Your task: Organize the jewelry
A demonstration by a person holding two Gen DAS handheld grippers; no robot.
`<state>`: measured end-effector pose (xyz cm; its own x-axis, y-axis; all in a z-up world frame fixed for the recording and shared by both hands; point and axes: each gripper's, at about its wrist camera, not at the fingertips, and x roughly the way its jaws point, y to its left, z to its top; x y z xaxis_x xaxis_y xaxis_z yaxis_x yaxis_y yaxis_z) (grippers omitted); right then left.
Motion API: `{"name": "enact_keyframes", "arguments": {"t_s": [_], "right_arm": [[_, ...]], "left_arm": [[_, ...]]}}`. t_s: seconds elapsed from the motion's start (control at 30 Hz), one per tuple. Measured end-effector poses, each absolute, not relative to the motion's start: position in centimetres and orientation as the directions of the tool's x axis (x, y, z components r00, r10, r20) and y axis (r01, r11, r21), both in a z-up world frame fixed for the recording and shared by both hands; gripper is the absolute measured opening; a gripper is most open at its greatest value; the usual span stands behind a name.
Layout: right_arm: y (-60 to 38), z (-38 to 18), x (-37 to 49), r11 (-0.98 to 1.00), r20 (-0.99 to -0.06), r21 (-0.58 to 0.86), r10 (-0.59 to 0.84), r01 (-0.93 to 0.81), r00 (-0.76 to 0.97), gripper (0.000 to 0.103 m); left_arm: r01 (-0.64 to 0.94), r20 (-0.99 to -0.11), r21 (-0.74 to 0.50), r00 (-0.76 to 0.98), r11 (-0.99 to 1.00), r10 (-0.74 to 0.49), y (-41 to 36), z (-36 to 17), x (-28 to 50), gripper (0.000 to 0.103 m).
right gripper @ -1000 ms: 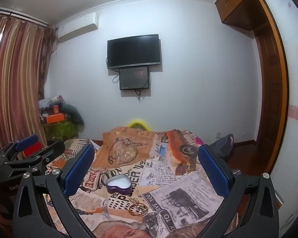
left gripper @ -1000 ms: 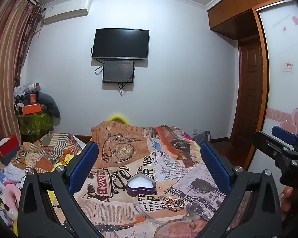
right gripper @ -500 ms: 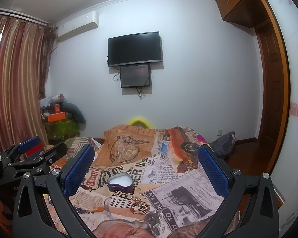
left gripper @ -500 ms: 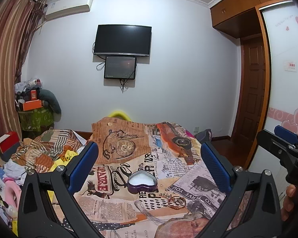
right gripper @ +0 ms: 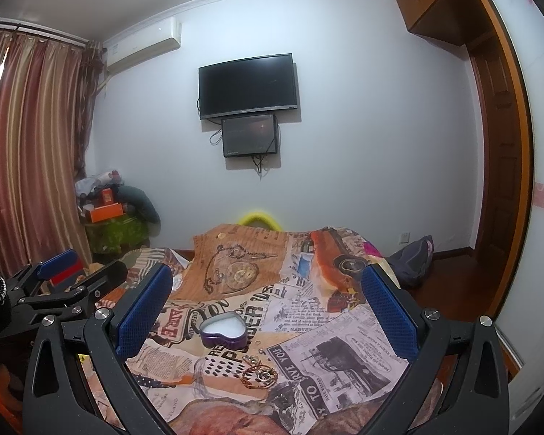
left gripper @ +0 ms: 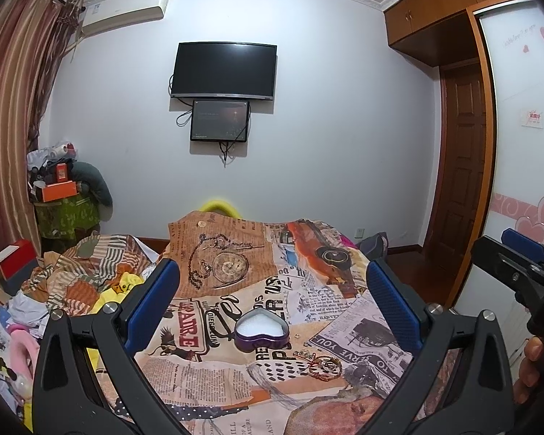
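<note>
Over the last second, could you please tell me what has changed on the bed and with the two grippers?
Only the cameras shifted: both views tilted slightly downward, so the wall TV sits higher in frame. Nothing was grasped or released. The left gripper and right gripper stay open and empty, above the bedspread. The heart-shaped tin and the jewelry pile lie where they were.

Black fingers, blue pads, silver screws
</note>
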<state>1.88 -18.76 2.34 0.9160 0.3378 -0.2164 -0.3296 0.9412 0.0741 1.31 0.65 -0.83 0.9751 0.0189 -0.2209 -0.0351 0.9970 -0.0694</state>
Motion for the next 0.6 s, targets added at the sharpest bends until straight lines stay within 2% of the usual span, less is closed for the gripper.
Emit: {"name": "enact_keyframes", "arguments": {"t_s": [0.6], "right_arm": [[-18.85, 2.38, 1.83, 0.941, -0.219, 0.074, 0.338, -0.329, 0.915, 0.103]], "left_arm": [[-0.029, -0.220, -0.063, 0.975, 0.998, 0.014, 0.36, -0.90, 1.33, 0.103]]}}
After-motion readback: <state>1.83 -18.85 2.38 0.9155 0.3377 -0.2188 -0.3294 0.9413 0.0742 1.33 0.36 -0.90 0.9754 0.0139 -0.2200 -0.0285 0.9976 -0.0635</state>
